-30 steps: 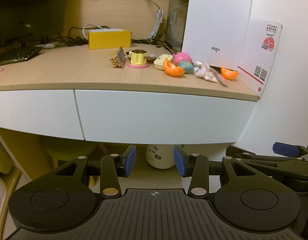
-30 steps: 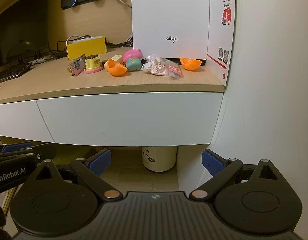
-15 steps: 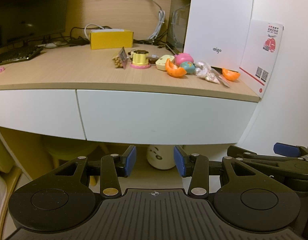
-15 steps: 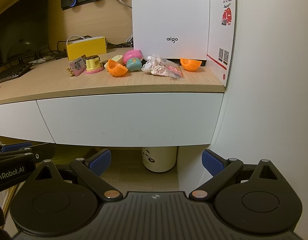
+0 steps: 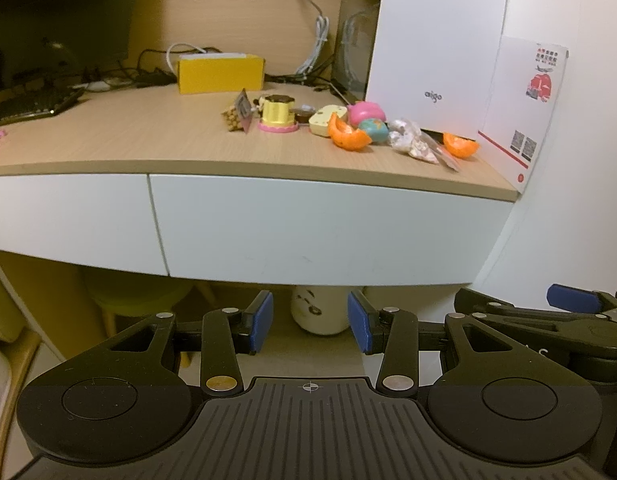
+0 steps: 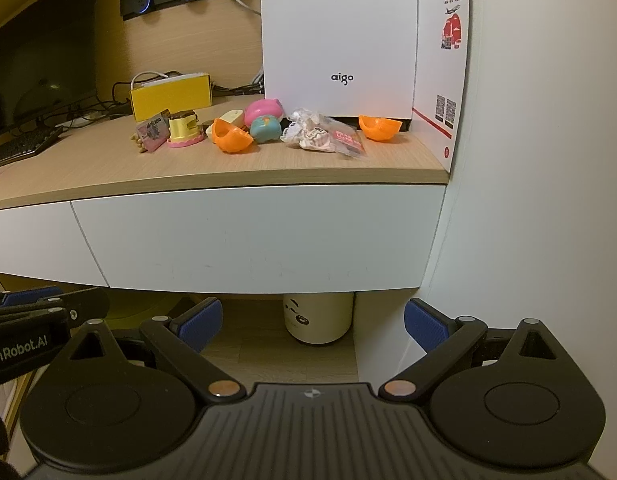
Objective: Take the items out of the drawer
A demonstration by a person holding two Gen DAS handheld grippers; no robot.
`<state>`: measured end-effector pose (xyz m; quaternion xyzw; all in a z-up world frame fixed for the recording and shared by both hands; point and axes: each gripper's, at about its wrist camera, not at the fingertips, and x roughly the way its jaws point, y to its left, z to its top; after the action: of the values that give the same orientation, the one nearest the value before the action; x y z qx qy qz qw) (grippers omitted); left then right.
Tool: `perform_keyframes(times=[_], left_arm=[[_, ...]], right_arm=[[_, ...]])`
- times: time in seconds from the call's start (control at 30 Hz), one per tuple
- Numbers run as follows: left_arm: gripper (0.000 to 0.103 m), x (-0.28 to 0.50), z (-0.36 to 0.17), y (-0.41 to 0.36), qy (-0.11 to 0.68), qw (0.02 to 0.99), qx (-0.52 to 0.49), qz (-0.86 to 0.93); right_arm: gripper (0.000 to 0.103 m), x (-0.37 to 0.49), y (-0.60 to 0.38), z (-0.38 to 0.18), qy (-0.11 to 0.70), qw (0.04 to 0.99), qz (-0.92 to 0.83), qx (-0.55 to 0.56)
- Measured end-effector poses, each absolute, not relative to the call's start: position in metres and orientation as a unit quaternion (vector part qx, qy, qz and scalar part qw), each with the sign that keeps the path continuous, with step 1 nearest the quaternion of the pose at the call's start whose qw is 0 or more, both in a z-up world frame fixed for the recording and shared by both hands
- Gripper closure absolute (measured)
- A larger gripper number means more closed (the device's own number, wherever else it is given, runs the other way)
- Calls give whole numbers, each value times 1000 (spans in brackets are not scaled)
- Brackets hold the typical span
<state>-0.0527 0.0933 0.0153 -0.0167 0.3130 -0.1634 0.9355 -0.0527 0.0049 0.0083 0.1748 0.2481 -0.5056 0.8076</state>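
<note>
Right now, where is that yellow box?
The yellow box sits far back on the wooden desk, left of the toy cluster, behind the little yellow cake toy.

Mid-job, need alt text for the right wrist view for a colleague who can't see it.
The right tongs hang open and empty below a closed white drawer front. On the wooden desktop above lie small toys, two orange capsule halves, a crumpled plastic bag and a white aigo box; the left tongs show at the left edge.

The wooden desk (image 6: 108, 172) bore a yellow box (image 6: 170, 96), a white aigo case (image 6: 336, 36), two orange capsule halves (image 6: 230, 136) and small toys.
</note>
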Motion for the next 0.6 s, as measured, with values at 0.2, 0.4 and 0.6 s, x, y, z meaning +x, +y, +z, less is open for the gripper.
perform_keyframes(times=[0.2, 0.4, 0.6], left_arm=[[65, -54, 15, 91, 308, 937, -14, -164], [81, -54, 16, 93, 305, 936, -33, -170], [86, -52, 16, 97, 309, 932, -69, -179]], right_arm=[[5, -53, 4, 8, 247, 808, -506, 175], [5, -53, 3, 10, 246, 808, -506, 175], [5, -53, 2, 10, 246, 808, -506, 174]])
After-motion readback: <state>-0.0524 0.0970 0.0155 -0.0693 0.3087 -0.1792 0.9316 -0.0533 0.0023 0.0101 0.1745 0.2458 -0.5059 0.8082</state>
